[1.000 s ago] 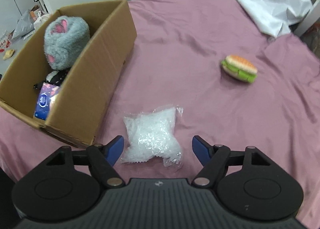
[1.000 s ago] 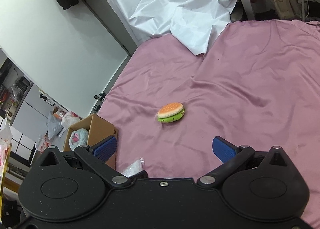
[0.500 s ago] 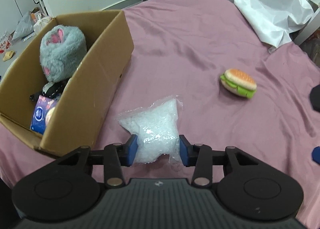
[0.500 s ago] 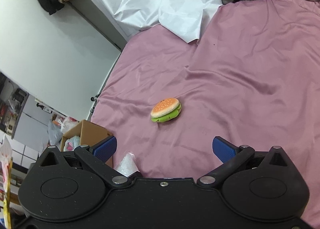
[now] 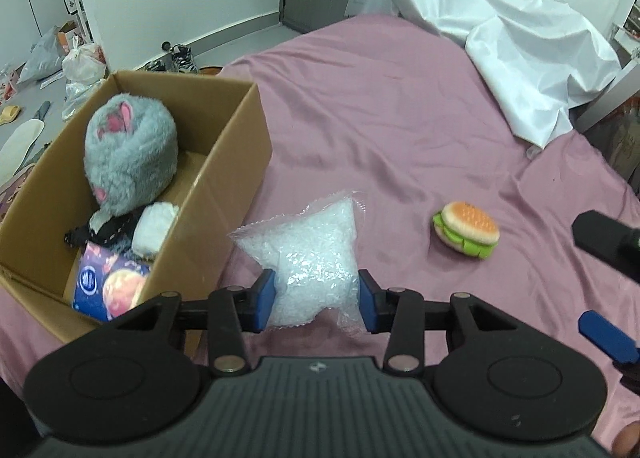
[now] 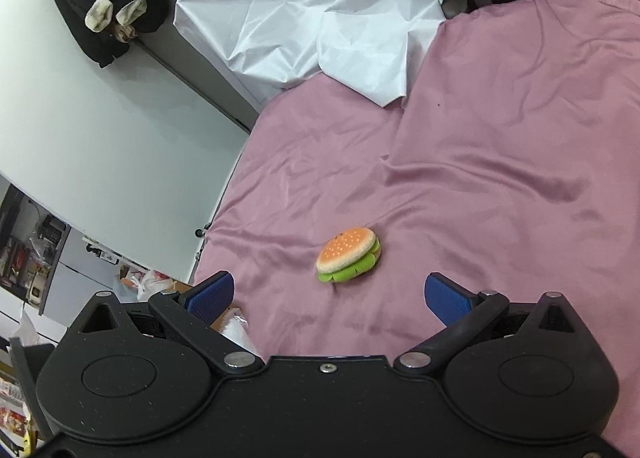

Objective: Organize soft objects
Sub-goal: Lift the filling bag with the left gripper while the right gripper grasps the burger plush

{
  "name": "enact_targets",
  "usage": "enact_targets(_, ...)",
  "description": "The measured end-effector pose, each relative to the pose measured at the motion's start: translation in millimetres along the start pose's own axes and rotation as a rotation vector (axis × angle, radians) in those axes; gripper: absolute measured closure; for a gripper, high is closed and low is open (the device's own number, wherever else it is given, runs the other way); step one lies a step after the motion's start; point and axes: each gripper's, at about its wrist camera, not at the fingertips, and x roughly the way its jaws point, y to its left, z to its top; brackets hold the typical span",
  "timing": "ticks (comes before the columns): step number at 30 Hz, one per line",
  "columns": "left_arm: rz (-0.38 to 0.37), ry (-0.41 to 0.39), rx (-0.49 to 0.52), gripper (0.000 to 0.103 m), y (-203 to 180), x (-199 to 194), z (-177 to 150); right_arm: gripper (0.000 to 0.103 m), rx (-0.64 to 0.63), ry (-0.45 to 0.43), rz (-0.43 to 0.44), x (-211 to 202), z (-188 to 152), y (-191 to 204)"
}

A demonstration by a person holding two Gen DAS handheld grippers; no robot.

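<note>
Left gripper [image 5: 316,300]: blue pads clamped on the clear bag of white pellets [image 5: 310,244], just beside the cardboard box [image 5: 236,178].
Right gripper [image 6: 328,296]: jaws wide apart, nothing between them.
Plush burger [image 6: 348,254]: on the pink sheet [image 6: 500,178], ahead of the right gripper.
Box contents: grey plush [image 5: 128,150].
</note>
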Motion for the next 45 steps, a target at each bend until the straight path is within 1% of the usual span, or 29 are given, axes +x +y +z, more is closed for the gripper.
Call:
enact_targets(6, -0.019, -0.026, 0.002, 0.061, 3, -5, 11, 0.001, 0.054, -0.015, -0.001, 12, 2, -6)
enact_targets(7, -0.021, -0.029, 0.002, 0.061, 3, -5, 14, 0.007, 0.065, -0.017, -0.003, 15, 3, -7)
enact_targets(8, -0.024, -0.032, 0.0, 0.061, 4, -5, 16, 0.019, 0.08, -0.015, -0.001, 19, 4, -9)
enact_targets(10, -0.031, -0.035, -0.001, 0.061, 5, -4, 20, 0.027, 0.124, 0.01, 0.019, 28, 5, -14)
enact_targets(12, -0.037, -0.038, 0.0, 0.061, 5, -3, 23, 0.027, 0.153, 0.013, 0.03, 34, 5, -16)
enact_targets(17, -0.045, -0.036, 0.004, 0.061, 4, 4, 29, 0.027, 0.171, 0.034, 0.045, 47, 6, -15)
enact_targets(20, -0.056, -0.028, 0.003, 0.061, 4, 11, 31, 0.027, 0.18, 0.043, 0.006, 58, 5, -18)
enact_targets(25, -0.065, 0.002, -0.006, 0.061, 3, 24, 32, 0.027, 0.251, 0.066, -0.042, 82, 2, -31)
enact_targets(29, -0.06, 0.021, 0.003, 0.061, 1, 33, 31, 0.027, 0.269, 0.028, -0.041, 91, 5, -34)
enact_targets(30, -0.061, 0.023, 0.004, 0.061, 0, 34, 30, 0.029, 0.273, 0.02, -0.04, 93, 5, -34)
enact_targets(31, -0.06, 0.024, 0.004, 0.061, 0, 35, 31, 0.035, 0.271, 0.017, -0.043, 95, 6, -34)
enact_targets(32, -0.058, 0.024, 0.005, 0.061, -1, 36, 31, 0.049, 0.263, 0.018, -0.055, 97, 6, -34)
enact_targets(33, -0.058, 0.023, 0.005, 0.061, -1, 36, 31, 0.057, 0.251, 0.022, -0.073, 98, 5, -35)
enact_targets(34, -0.057, 0.023, 0.005, 0.061, -2, 36, 31, 0.074, 0.239, 0.029, -0.094, 99, 5, -35)
enact_targets(36, -0.054, 0.022, 0.008, 0.061, -3, 36, 31, 0.078, 0.25, 0.05, -0.099, 98, 5, -38)
enact_targets(37, -0.053, 0.022, 0.008, 0.061, -3, 36, 31, 0.081, 0.25, 0.046, -0.099, 96, 6, -38)
enact_targets(40, -0.051, 0.015, 0.009, 0.061, -4, 33, 31, 0.085, 0.209, 0.051, -0.116, 89, 6, -31)
enact_targets(45, -0.056, -0.002, 0.001, 0.061, -2, 17, 29, 0.087, 0.191, 0.057, -0.135, 74, 1, -27)
